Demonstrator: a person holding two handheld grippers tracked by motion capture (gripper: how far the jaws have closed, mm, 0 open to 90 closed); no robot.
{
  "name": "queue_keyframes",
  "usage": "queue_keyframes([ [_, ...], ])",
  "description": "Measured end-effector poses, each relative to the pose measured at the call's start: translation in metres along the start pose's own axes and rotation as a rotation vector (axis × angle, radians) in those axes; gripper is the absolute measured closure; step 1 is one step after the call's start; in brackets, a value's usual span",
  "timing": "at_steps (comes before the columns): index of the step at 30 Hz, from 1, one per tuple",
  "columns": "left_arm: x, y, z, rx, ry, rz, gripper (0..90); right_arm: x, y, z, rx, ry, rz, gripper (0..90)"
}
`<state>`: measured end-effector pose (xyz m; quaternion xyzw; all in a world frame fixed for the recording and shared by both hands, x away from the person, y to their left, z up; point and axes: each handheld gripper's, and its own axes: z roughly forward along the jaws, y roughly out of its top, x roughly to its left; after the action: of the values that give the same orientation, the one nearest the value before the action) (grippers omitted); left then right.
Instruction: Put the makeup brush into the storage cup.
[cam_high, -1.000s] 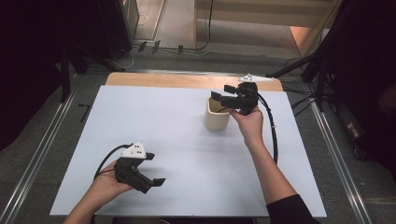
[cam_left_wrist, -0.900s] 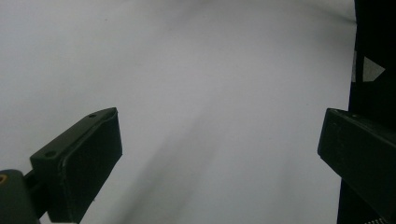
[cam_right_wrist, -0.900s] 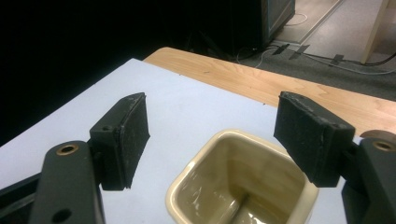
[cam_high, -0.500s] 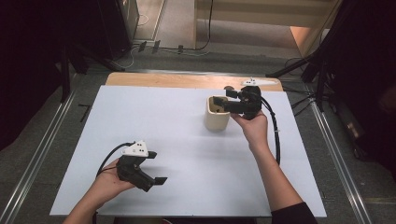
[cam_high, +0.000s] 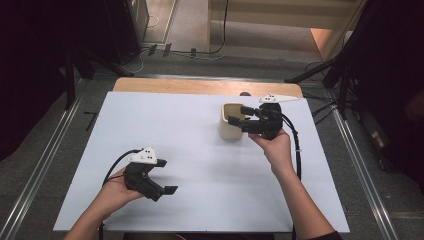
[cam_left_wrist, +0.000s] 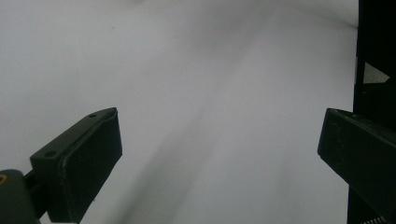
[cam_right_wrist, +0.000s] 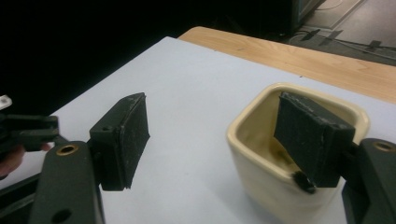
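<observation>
The cream cup (cam_right_wrist: 285, 163) stands at the far right of the white worktop (cam_high: 190, 150); its base is cut off in the right gripper view. The right tool (cam_right_wrist: 224, 140) is wide open, one jaw inside the cup's mouth, the other outside and clear of its wall; contact cannot be confirmed. The left tool (cam_high: 159, 176) hovers wide open and empty near the front-left of the worktop, well apart from the cup.
</observation>
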<state>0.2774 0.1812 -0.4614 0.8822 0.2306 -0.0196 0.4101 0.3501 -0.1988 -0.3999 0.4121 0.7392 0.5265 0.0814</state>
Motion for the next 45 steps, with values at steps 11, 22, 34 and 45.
queue_keyframes([
  [11,0.002,0.0,-0.002,-0.001,0.007,-0.003,0.0,0.019,-0.015,-0.004,0.023,0.058,-0.048,25.4],
  [22,0.002,0.0,-0.002,-0.001,0.01,-0.006,0.0,0.032,-0.034,0.005,0.07,0.079,-0.121,24.1],
  [34,0.004,-0.002,-0.007,-0.011,0.022,-0.011,0.0,0.038,-0.049,0.003,0.101,0.094,-0.162,23.7],
  [45,0.005,-0.003,-0.011,-0.006,0.038,-0.007,0.0,0.042,-0.063,-0.005,0.13,0.123,-0.179,23.4],
])
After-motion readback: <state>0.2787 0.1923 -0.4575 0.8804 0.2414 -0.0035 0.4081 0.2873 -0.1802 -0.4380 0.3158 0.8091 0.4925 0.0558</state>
